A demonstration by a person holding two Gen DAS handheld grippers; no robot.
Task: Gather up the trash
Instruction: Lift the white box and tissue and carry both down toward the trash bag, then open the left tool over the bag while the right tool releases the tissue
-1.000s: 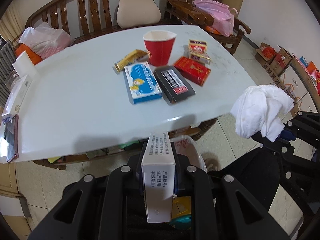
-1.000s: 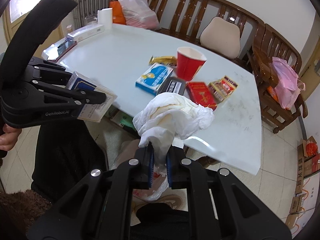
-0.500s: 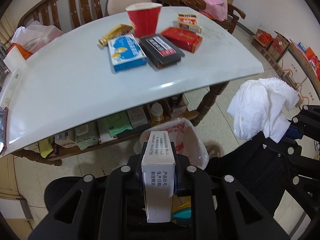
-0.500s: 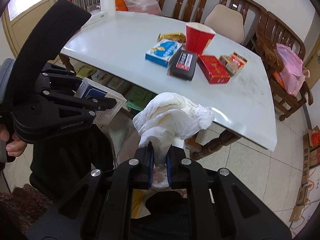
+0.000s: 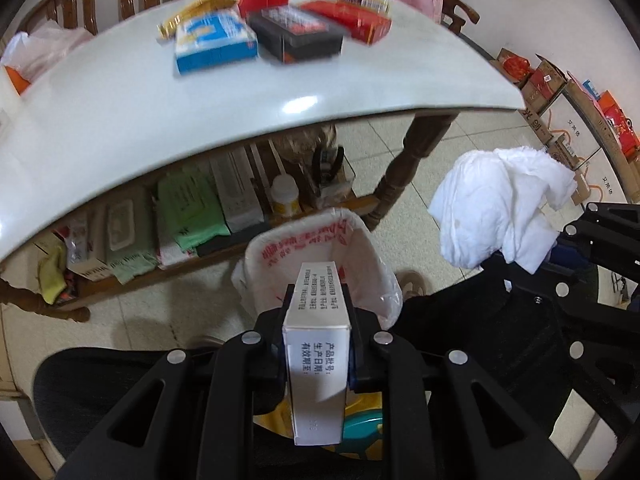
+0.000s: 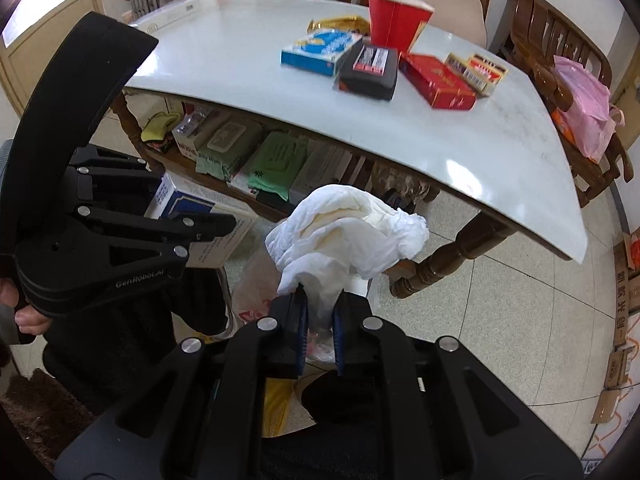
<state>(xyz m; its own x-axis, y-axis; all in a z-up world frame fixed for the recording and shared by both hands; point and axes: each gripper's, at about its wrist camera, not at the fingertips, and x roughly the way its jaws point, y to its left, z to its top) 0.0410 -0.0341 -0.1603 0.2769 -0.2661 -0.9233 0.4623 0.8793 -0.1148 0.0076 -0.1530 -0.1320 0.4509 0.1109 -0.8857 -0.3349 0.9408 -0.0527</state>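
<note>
The left tool [image 5: 318, 322] is clenched on a white rectangular cardboard box with black print [image 5: 318, 344], held end-on above the mouth of a white plastic bin bag with red lettering [image 5: 320, 240] that stands on the tiled floor just off the near edge of the white tabletop [image 5: 160, 120]. The right tool [image 6: 319, 314] grips a crumpled white tissue wad [image 6: 344, 236] by its lower folds, out to the right of the bag and not yet over it.

The step in hand looks like the drop: both pieces of trash are carried and being brought to the bag. Next, the box should be centred over the opening and let go, then the tissue swung in over the bag before its release.

Compared with a second ago, both tools have sunk well below the tabletop. Its shelf of packets is now exposed, and the bag's mouth, then barely showing, is in plain view. Both grips are unchanged.
</note>
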